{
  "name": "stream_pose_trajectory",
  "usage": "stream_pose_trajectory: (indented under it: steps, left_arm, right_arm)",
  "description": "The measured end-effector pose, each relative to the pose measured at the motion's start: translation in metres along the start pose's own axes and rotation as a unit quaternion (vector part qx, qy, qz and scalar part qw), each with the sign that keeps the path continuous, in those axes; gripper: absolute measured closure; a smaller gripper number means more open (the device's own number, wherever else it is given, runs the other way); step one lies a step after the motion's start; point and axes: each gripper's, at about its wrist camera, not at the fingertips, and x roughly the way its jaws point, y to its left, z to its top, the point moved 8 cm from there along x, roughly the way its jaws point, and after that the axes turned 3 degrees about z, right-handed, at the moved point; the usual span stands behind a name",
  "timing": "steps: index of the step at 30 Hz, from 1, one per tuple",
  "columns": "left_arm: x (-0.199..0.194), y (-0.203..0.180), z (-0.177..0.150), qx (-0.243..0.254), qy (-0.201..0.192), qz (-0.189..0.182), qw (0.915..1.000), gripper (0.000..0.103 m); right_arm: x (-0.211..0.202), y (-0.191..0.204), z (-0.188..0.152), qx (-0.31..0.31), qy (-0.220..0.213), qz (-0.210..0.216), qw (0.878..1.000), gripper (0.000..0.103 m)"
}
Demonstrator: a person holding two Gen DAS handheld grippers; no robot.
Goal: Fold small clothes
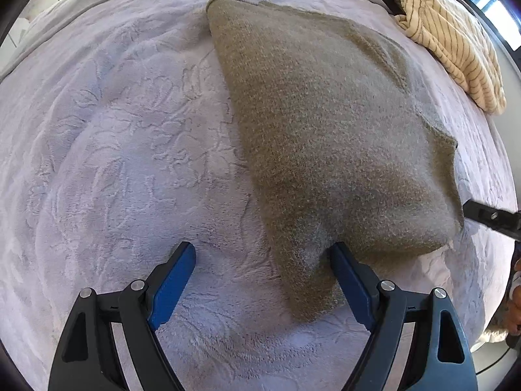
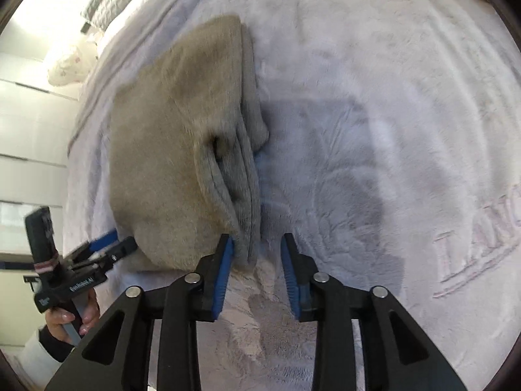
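Observation:
A folded olive-brown knitted garment (image 1: 325,123) lies on a pale lilac plush blanket (image 1: 114,150). My left gripper (image 1: 262,254) is open, its fingers astride the garment's near corner, the right finger (image 1: 348,277) touching the knit. In the right wrist view the same garment (image 2: 169,150) shows its stacked folded edges. My right gripper (image 2: 257,247) is open, its left finger (image 2: 224,260) against the garment's near edge. The left gripper shows there (image 2: 110,244) at the garment's left corner. Nothing is clamped.
A cream striped garment (image 1: 452,42) is heaped at the far right of the bed. The blanket (image 2: 390,130) spreads wide to the right of the knit, with embossed lettering (image 2: 472,238). A white wall and wardrobe (image 2: 29,104) stand beyond the bed's left side.

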Motion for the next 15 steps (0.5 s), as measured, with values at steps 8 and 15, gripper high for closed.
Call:
stream_pose_trajectory:
  steps: [8,15]
  left_arm:
    - [-0.007,0.004,0.004,0.001,-0.007,0.019,0.9998,0.017]
    - [-0.008,0.006,0.006,0.003,-0.006,0.03,0.9995,0.017]
  right_arm:
    - [-0.007,0.001,0.017,0.015,-0.017,0.017,1.0,0.048]
    - [-0.001,0.001,0.018,0.018,-0.008,0.022,1.0,0.045]
